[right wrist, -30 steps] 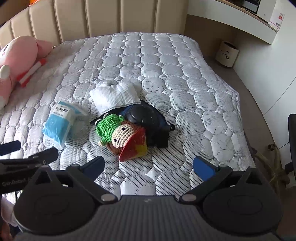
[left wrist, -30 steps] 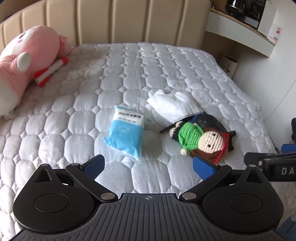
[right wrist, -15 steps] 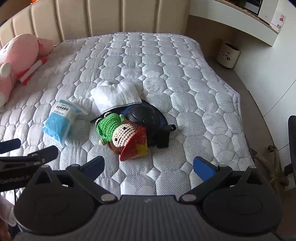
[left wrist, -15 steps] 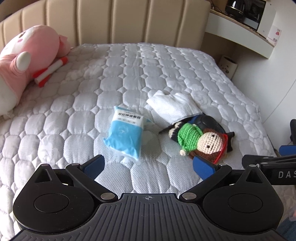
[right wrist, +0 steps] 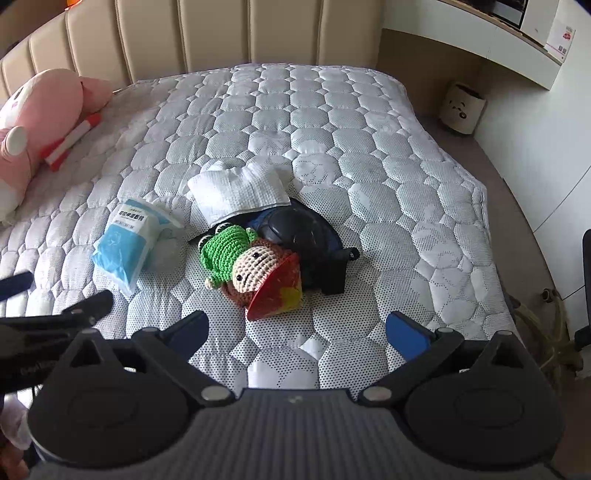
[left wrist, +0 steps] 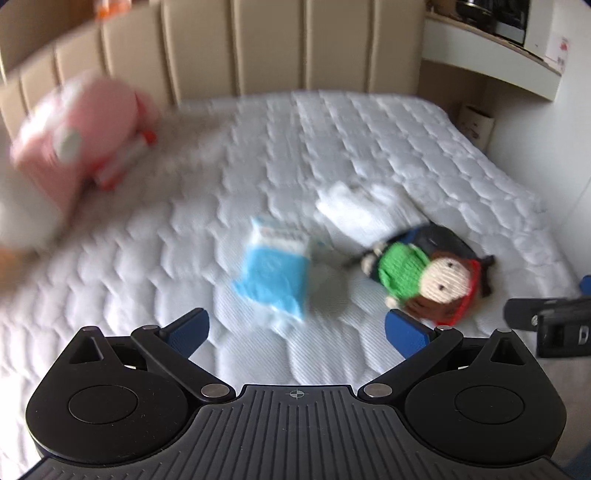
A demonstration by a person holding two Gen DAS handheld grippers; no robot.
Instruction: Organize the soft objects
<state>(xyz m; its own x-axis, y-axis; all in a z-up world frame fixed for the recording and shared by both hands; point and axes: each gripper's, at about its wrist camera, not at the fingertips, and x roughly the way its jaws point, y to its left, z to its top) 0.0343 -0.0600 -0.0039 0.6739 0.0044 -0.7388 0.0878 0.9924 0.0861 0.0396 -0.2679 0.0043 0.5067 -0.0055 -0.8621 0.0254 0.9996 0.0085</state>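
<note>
Both tools, left (left wrist: 295, 325) and right (right wrist: 297, 328), gape empty; the crochet doll (right wrist: 251, 266) lies just ahead, seemingly untouched.

Bed (right wrist: 332, 110) quilt lay bare across its far half, 11 to 1 o'clock in the right wrist view; open passage there up to the padded headboard (right wrist: 221, 33). Obstacles bunched at centre: folded white cloth (right wrist: 238, 192) at 12, touching the dark blue bag (right wrist: 306, 236) just beyond the crochet doll (right wrist: 251, 266). Blue-and-white packet (right wrist: 125, 243) lay at 10, apart from the doll by a strip of bare quilt. Pink plush (right wrist: 40, 110) blocked the far left corner, 9 to 10. Right side of the mattress, 2 to 3 o'clock, was free to the edge. Both sets of jaws stood wide apart, nothing between them: right gripper (right wrist: 297, 328), left gripper (left wrist: 295, 328). Left wrist view was blurred.
</note>
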